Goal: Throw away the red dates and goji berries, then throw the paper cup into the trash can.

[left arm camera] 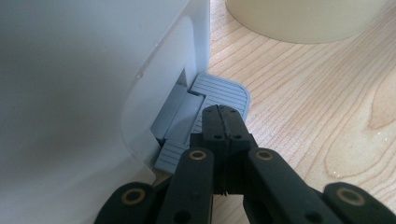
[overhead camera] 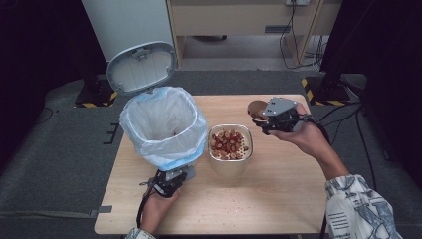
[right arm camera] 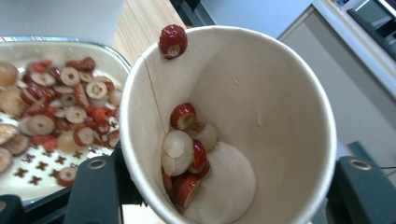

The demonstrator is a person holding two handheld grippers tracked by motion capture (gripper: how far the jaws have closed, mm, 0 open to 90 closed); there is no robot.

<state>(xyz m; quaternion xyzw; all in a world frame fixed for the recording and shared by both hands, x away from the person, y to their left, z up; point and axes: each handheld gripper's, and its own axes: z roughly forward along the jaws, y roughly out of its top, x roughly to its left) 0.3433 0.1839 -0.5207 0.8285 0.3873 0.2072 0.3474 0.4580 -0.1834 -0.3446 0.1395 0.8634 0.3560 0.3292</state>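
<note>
On the light wooden table (overhead camera: 278, 194), a white pedal bin with a pale blue-edged plastic liner (overhead camera: 163, 124) stands at the left with its grey-rimmed lid (overhead camera: 142, 66) flipped up. The left gripper (left arm camera: 223, 119), held by the person's left hand (overhead camera: 157, 209) at the near edge, has its black jaws pressed together with nothing between them, their tips resting on the ribbed grey foot pedal (left arm camera: 219, 91) at the bin's base. Just right of the bin sits a cream square strainer bowl (overhead camera: 230, 144) holding sliced red dates and pale round pieces (right arm camera: 60, 112). The right gripper (overhead camera: 272, 121), in the right hand (overhead camera: 303, 134), clamps a cream paper cup (right arm camera: 261, 107) tilted toward the bowl; several date slices (right arm camera: 187, 149) cling inside the cup, and one date slice (right arm camera: 173, 41) rests on its rim.
</note>
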